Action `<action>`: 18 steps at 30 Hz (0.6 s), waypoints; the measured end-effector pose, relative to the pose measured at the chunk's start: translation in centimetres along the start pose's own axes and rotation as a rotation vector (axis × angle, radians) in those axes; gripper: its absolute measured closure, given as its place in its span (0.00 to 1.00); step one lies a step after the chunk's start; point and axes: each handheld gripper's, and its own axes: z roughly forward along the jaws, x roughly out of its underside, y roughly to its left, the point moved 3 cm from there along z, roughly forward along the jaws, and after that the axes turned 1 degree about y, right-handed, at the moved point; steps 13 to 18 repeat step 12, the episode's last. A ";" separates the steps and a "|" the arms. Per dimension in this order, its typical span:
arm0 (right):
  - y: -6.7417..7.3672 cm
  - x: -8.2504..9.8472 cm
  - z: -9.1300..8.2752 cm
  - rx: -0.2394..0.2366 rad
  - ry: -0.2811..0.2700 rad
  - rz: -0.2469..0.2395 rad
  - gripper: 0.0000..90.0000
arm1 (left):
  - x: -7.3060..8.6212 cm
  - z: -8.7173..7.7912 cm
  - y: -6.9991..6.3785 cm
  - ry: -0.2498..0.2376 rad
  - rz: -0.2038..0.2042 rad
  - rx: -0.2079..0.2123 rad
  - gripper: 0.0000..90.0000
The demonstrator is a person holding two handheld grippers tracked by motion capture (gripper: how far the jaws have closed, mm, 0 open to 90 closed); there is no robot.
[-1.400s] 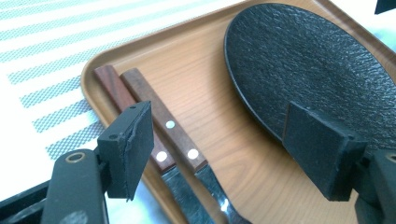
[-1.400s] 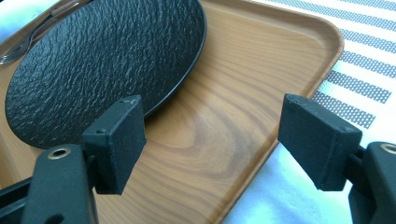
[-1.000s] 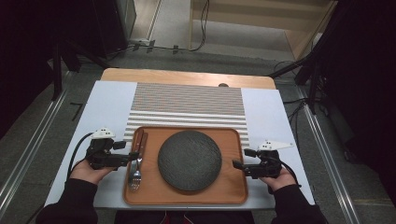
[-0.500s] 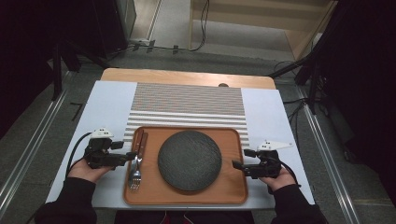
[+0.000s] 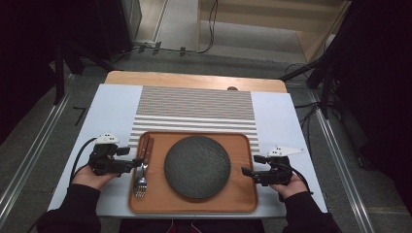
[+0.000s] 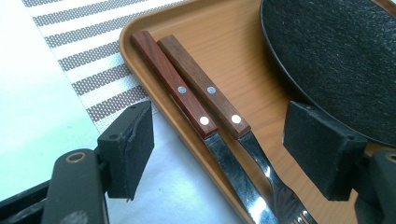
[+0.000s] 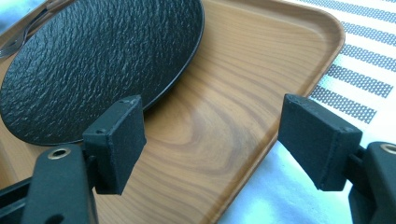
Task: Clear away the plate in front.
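Little has shifted in the last second: both grippers stay wide open astride the tray's edges. Left gripper [image 5: 137, 162] straddles the left rim of the wooden tray [image 5: 194, 206], beside a knife [image 6: 187, 100] and fork [image 6: 219, 105]. Right gripper [image 5: 245, 171] straddles the right rim. A dark round plate [image 5: 197, 166] sits mid-tray, on the table.

The left tool [image 5: 137, 162] has edged right, its open jaws now straddling the tray [image 5: 145, 206] rim.

Wooden tray [image 5: 245, 204] flat on the table's near edge, bearing a round black plate [image 5: 197, 166], knife [image 6: 187, 99] and fork [image 6: 219, 105] side by side.
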 end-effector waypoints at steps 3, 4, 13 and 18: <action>0.0 0.0 0.0 0.000 0.001 -0.001 0.24 | 0.0 0.0 -0.1 0.003 0.001 0.001 0.29; 0.0 0.0 0.0 0.000 0.001 0.000 0.24 | 0.0 0.0 -0.1 0.003 0.002 0.001 0.29; 0.0 0.1 0.1 0.001 0.004 -0.008 0.24 | 0.0 0.2 0.0 0.007 -0.007 0.008 0.28; 0.0 0.1 0.1 0.001 0.004 -0.008 0.24 | 0.0 0.2 0.0 0.007 -0.007 0.008 0.28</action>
